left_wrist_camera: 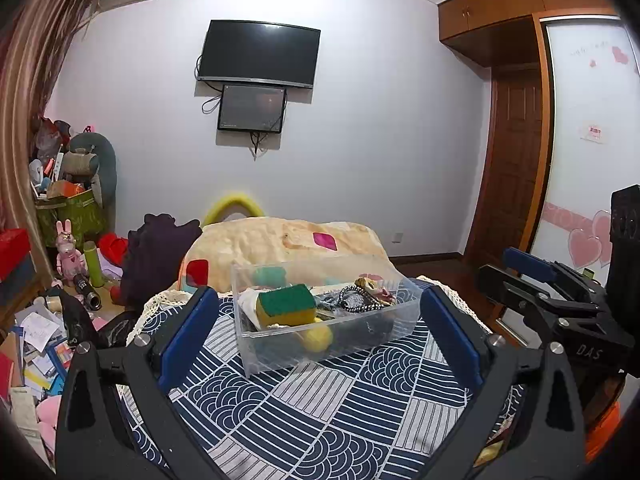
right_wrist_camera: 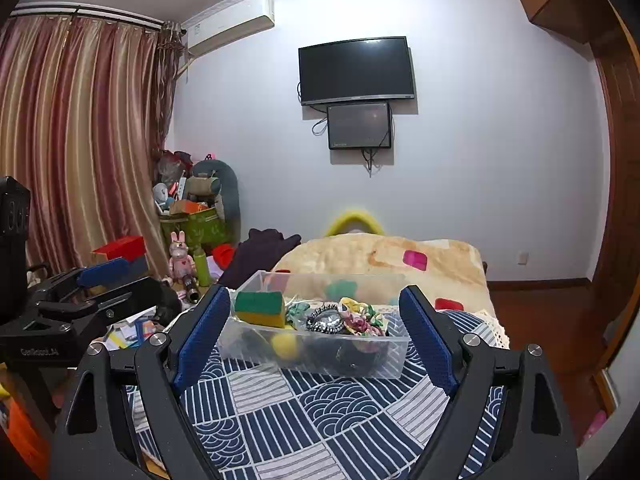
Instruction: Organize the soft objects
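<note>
bin: clear plastic bin (left_wrist_camera: 320, 332) sits on the blue and white patterned cloth (left_wrist_camera: 320, 412) covering the tabletop, and I'm using it as my landmark for everything else

what's in the bin: green and yellow sponge (left_wrist_camera: 286, 305) at its left end, riding on top of the pile; yellow ball (left_wrist_camera: 319, 337) low against the near wall, just under the sponge; a black and white beaded loop (left_wrist_camera: 354, 299) near the middle; a bunch of coloured fabric bits (right_wrist_camera: 360, 318) toward the right end. Can't really tell what the dark stuff at the bottom is

left gripper: my left gripper (left_wrist_camera: 318, 344) is in front of the bin, fingers spread wide with nothing between them, and the bin shows in the gap

right gripper: my right gripper (right_wrist_camera: 316, 338) is also on the near side of the bin, fingers spread wide, not touching it, holding nothing

behind the bin: a bed with a beige blanket (left_wrist_camera: 280, 244), well past the far wall of the bin

up on the wall beyond the bin: a dark TV (right_wrist_camera: 356, 70) with a smaller screen (right_wrist_camera: 359, 126) right below it

left of the bin: floor clutter, a pink rabbit toy (right_wrist_camera: 181, 256) in it
</note>
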Action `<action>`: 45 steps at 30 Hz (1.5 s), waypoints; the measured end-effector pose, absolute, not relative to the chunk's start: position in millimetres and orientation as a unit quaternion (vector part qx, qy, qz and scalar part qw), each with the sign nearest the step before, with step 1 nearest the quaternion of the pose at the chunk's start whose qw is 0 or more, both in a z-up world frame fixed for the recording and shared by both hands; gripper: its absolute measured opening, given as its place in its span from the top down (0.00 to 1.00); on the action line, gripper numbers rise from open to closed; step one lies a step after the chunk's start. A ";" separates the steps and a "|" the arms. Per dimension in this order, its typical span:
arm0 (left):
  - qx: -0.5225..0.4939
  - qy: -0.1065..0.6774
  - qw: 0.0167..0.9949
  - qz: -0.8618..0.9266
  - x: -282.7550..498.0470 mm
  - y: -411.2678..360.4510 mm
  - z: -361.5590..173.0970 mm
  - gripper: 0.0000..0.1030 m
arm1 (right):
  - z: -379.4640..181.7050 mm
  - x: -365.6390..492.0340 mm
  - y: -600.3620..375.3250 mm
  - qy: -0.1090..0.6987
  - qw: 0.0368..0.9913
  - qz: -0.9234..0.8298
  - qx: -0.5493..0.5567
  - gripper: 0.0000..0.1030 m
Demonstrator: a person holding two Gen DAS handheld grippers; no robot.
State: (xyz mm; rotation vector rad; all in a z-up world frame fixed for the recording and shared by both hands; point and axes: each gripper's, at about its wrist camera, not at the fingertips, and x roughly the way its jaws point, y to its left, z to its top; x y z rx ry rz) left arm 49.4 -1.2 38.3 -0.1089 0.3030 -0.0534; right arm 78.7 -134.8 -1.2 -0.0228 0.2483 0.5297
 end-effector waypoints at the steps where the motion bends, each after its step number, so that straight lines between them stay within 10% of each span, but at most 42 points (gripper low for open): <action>1: -0.054 0.151 0.987 -0.026 49.4 -1.4 38.3 0.01 | -2.1 78.9 -136.3 0.122 0.957 0.261 -0.011 0.18; 45: -0.057 0.151 0.987 -0.025 48.6 -2.2 33.5 0.00 | -5.0 79.6 -133.7 0.137 0.954 0.266 -0.003 0.17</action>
